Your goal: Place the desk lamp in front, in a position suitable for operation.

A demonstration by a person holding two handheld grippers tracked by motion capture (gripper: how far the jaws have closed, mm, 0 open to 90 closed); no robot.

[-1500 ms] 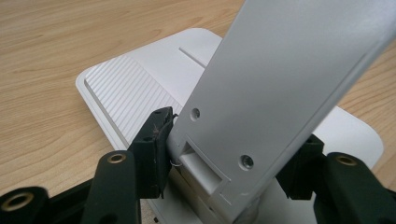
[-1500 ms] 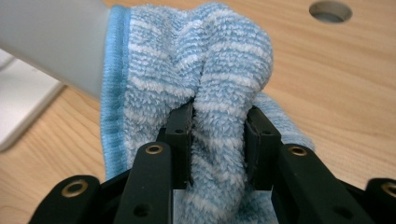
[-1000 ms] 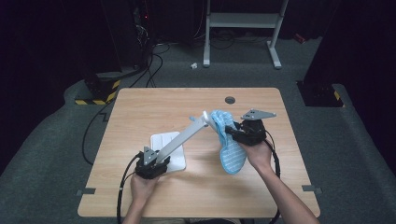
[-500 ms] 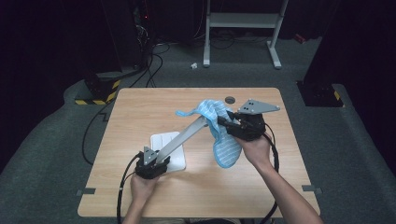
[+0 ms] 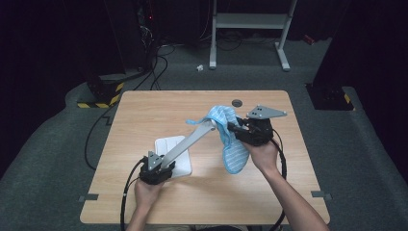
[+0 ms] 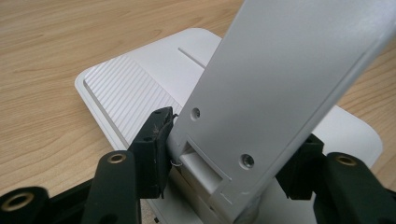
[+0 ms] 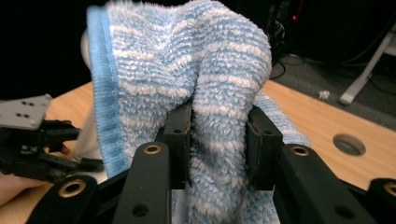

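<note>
No lettering, label, brand or number can be read anywhere on the table (image 5: pixel 144 120). The white stand (image 6: pixel 289 84) and the striped cloth (image 7: pixel 187 70) carry no readable marking.

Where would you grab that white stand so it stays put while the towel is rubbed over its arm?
Low on the white stand, at the foot of its slanted arm just above the flat base. The left hand-held gripper grips there from the person's side, jaws clamping the arm's two edges. The blue striped towel works the raised far end.
</note>
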